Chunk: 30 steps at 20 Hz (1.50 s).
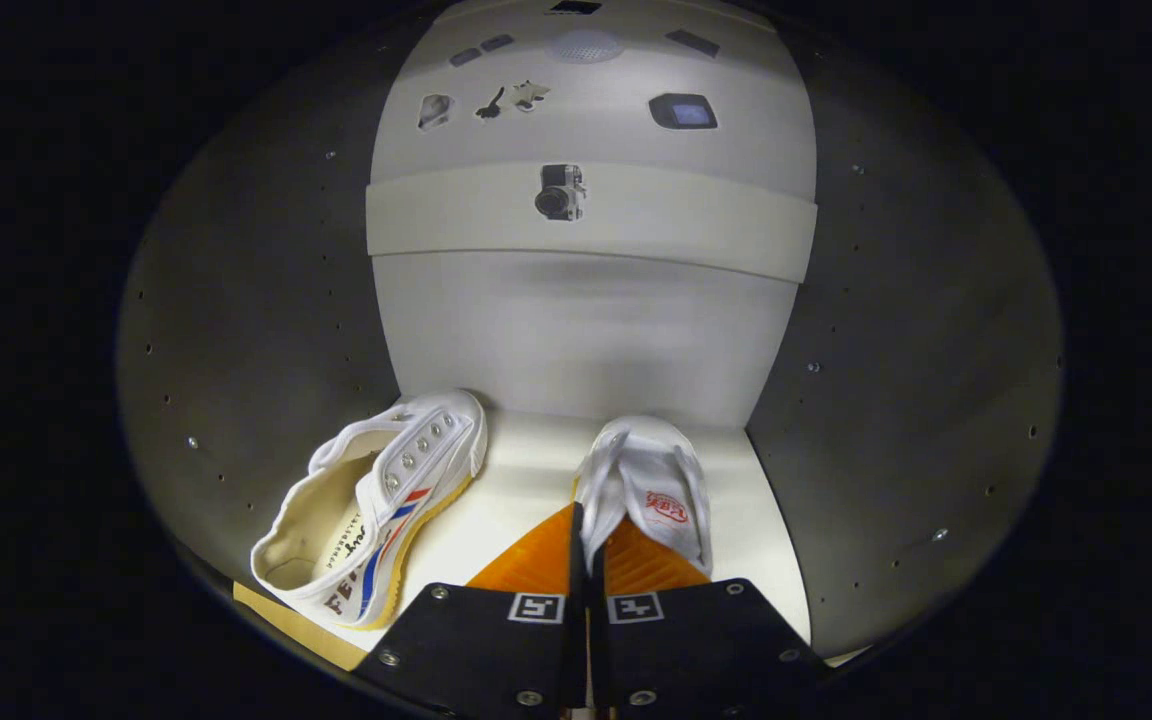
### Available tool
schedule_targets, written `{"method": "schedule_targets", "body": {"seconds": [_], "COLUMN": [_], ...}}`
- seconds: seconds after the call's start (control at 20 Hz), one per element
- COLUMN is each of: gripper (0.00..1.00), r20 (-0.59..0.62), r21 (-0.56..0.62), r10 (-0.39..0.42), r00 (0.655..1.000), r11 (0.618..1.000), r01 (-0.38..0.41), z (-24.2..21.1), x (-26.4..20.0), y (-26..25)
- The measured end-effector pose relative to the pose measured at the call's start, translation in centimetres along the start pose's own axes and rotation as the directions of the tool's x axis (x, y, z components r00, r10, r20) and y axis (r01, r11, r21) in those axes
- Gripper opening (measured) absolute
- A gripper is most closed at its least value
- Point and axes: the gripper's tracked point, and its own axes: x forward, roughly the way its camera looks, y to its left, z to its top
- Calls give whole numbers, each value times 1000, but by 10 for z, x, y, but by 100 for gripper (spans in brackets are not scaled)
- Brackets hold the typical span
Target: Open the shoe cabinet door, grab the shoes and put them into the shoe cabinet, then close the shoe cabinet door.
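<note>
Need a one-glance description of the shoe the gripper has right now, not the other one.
Look inside the cabinet, on its pale floor in front of the back wall. Two white shoes sit there; the held shoe is the right-hand one, its edge pinched between the fingers of the gripper. It shows a red logo, while the left shoe lies tilted, with red and blue stripes.

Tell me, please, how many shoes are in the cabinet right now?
2: one shoe lies on the cabinet floor beside the gripper; the second shoe is pinched by its edge between the fingers.
</note>
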Motion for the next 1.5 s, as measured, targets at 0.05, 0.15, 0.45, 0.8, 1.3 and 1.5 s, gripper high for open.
{"method": "schedule_targets", "body": {"seconds": [0.05, 0.15, 0.45, 0.8, 1.3, 1.5], "gripper": [4, 7, 18, 19, 29, 34], "r20": [3, 1, 25, 168, 224, 250], "r21": [-5, -23, 30, 63, 82, 85], "r10": [-6, -11, -22, -70, -58, -52], "r00": [1000, 1000, 999, 983, 973, 967], "r11": [1000, 1000, 999, 996, 996, 996], "r01": [6, 11, 21, 60, 40, 32], "z": [-1, -4, -5, 1, -63, -86], "x": [2, 1, -34, -134, -281, -335], "y": [2, 5, 8, 8, 50, 64]}}
